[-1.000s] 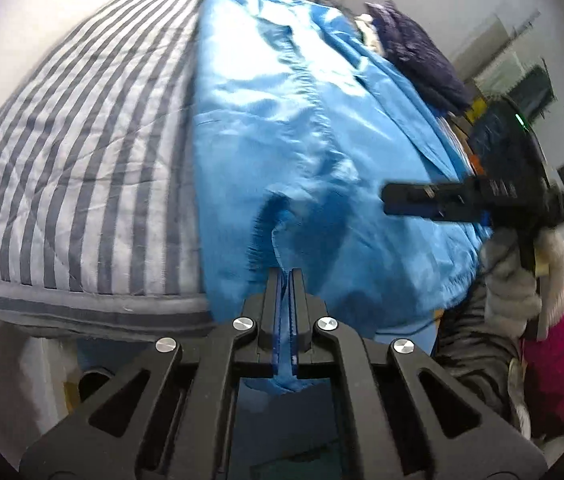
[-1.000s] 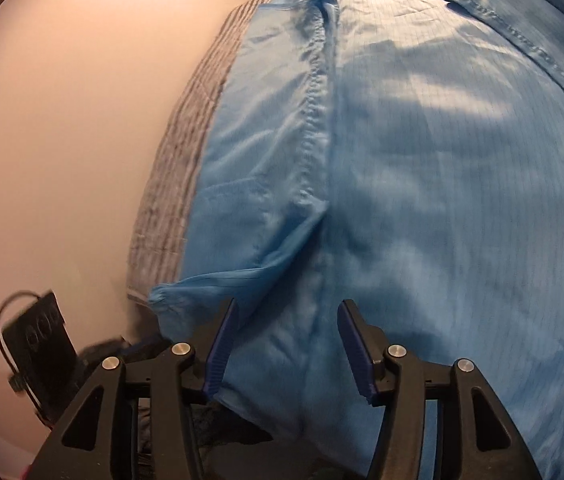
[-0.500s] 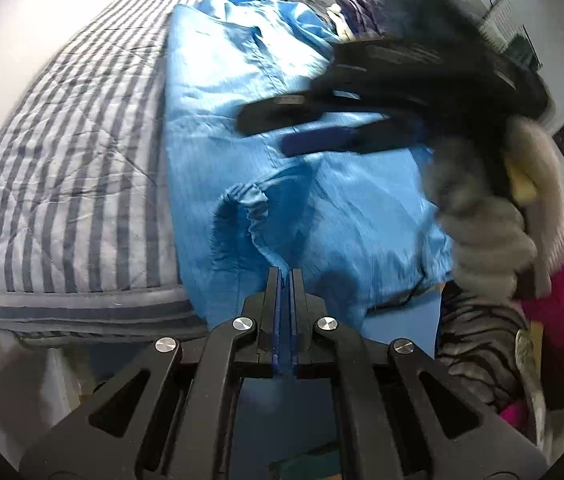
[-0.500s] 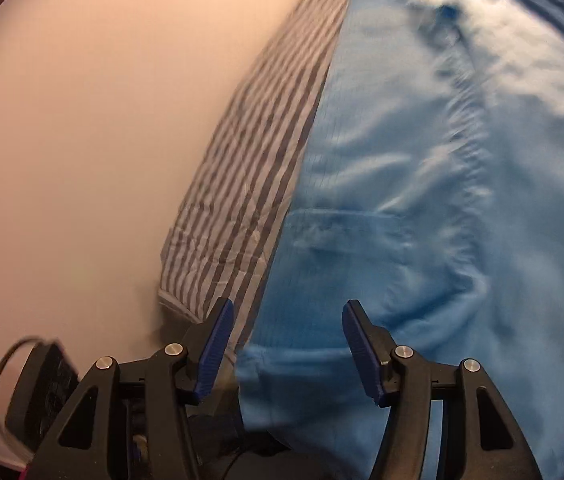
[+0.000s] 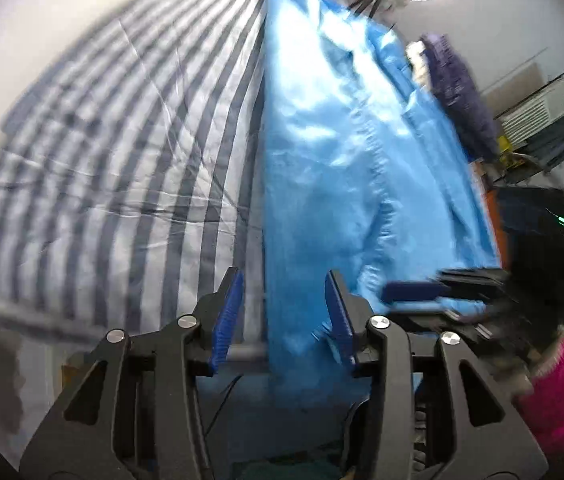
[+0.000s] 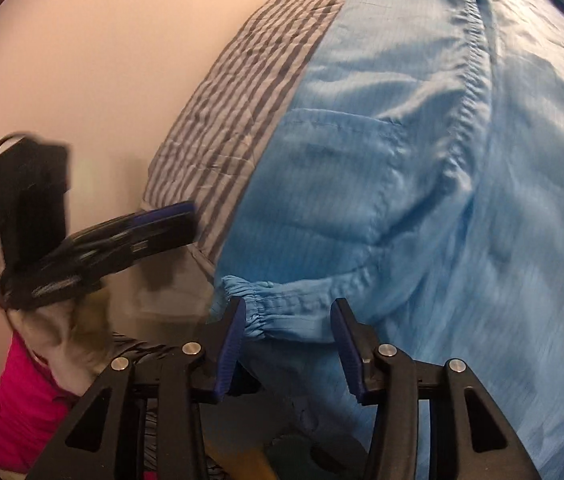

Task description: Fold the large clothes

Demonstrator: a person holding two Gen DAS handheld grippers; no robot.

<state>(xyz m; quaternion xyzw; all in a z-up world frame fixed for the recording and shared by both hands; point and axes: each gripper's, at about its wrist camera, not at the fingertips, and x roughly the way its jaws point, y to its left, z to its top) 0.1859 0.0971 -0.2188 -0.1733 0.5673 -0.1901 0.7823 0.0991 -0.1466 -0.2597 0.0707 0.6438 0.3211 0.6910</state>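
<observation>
Looking over the bed (image 5: 94, 168) first: its grey-and-white striped cover fills the left of my left-wrist view, and the big blue garment (image 5: 322, 168) lies on it in a long band, its long axis running away from me toward the head of the bed, its near end hanging over the bed's edge. In the right-wrist view the same garment (image 6: 422, 152) covers most of the frame, with the striped cover showing only as a strip to its left.

The relation I care about is the gathered sleeve cuff (image 6: 258, 312). It sits right at the mouth of my right claw (image 6: 288, 344), against the left pad, with the sleeve trailing off to the right across the gap. That claw is spread wide and holds nothing. I judge it the nearer one for the next grab.

My left claw (image 5: 282, 316) is also spread wide and empty, with the garment's left edge running down between its pads. In the right-wrist view it hovers off the bed's corner, apart from the cloth.

Nothing blocks the cuff. A dark purple bundle (image 5: 458, 92) rests beyond the garment's right side, well clear. Both views are motion-blurred, so fine contact is hard to tell.
</observation>
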